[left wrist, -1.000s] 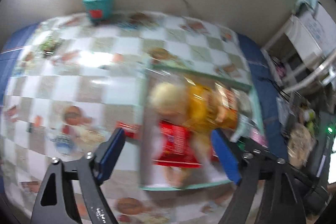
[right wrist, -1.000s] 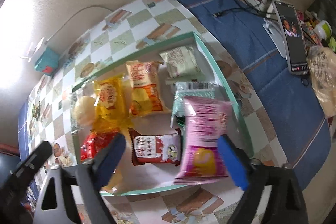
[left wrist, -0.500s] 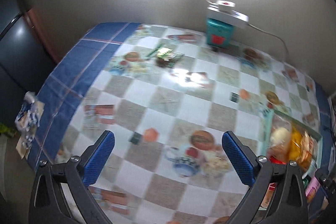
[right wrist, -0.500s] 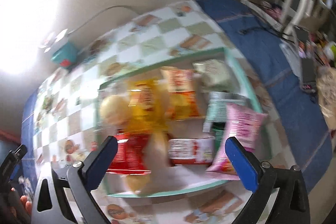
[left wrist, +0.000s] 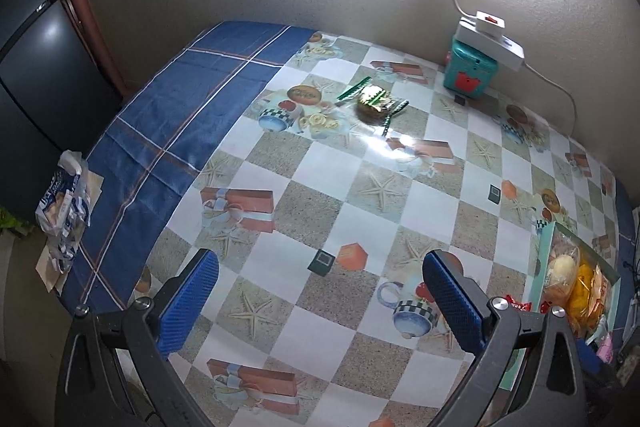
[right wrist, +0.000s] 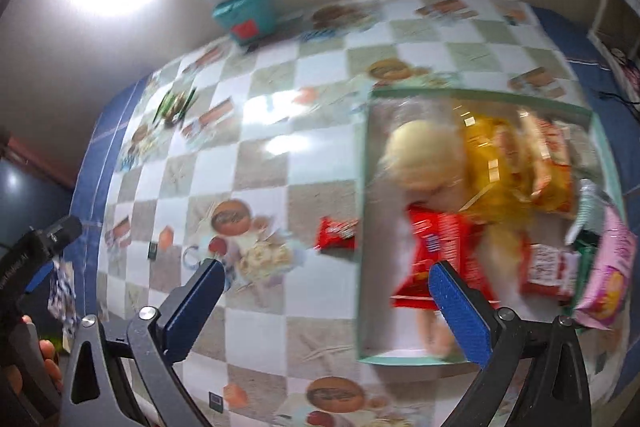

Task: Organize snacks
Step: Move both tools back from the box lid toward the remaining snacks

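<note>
A green-rimmed tray (right wrist: 362, 227) holds several snack packs: a pale round bun (right wrist: 420, 159), yellow bags (right wrist: 492, 163), a red pack (right wrist: 436, 247) and a pink bag (right wrist: 608, 275). A small red packet (right wrist: 336, 233) lies on the table just left of the tray. A green-and-gold snack (left wrist: 374, 101) lies far back near the wall; it also shows in the right wrist view (right wrist: 176, 105). My left gripper (left wrist: 320, 303) is open and empty above the table. My right gripper (right wrist: 324, 307) is open and empty, left of the tray's front. The tray shows at the left view's right edge (left wrist: 540, 259).
A teal box (left wrist: 472, 73) with a white power strip (left wrist: 496, 39) on top stands by the wall. A crumpled white-and-blue bag (left wrist: 62, 203) lies beyond the table's left edge. The checked tablecloth (left wrist: 320, 211) covers the table, with blue cloth (left wrist: 176, 123) on the left.
The left gripper has swung left, away from the tray toward the table's left part. The right gripper has also shifted left, so the tray now sits at its right.
</note>
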Available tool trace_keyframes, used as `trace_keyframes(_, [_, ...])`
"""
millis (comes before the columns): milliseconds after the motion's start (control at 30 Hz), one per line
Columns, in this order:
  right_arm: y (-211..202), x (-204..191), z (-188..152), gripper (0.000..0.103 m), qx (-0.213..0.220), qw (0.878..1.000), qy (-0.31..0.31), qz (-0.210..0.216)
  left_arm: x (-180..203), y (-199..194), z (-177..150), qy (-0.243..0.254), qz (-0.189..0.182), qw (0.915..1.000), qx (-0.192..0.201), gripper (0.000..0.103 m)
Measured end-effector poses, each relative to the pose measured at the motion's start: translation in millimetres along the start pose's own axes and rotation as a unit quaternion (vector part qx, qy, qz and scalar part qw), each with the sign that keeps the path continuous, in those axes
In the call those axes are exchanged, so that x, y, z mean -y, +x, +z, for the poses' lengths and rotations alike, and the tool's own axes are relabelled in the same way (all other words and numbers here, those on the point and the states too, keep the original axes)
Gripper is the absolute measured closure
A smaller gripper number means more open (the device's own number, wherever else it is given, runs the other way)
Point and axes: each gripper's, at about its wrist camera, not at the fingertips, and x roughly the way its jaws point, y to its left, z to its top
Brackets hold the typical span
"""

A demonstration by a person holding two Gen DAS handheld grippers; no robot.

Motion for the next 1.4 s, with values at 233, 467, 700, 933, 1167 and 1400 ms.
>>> trace_keyframes(233, [25,-22,-3,0.0,-0.028,0.999,-0.009,0.024,-12,9,1,-0.017,-0.014,0.9997,-0.011,0.001])
trace_keyframes(467, [49,-31,-6,0.0,-0.058,0.998,-0.008,0.039,-17,16,3,-0.028,-0.034,0.9988,-0.02,0.001])
trace_keyframes(700, [68,-22,-7,0.0,-0.073,0.996,0.019,0.039,-25,26,6,-0.044,-0.056,0.997,-0.029,0.001])
trace_keyframes(933, [71,-23,3,0.0,-0.039,0.999,0.032,0.008,-36,37,10,-0.072,-0.077,0.9937,-0.038,0.001])
trace_keyframes(1167, [79,-32,16,0.0,0.0,1.0,0.006,-0.014,-37,53,16,-0.078,-0.095,0.9911,-0.051,0.001])
trace_keyframes(1400, [96,-41,20,0.002,-0.007,1.0,0.0,0.026,-50,68,21,-0.096,-0.1,0.9887,-0.058,0.001])
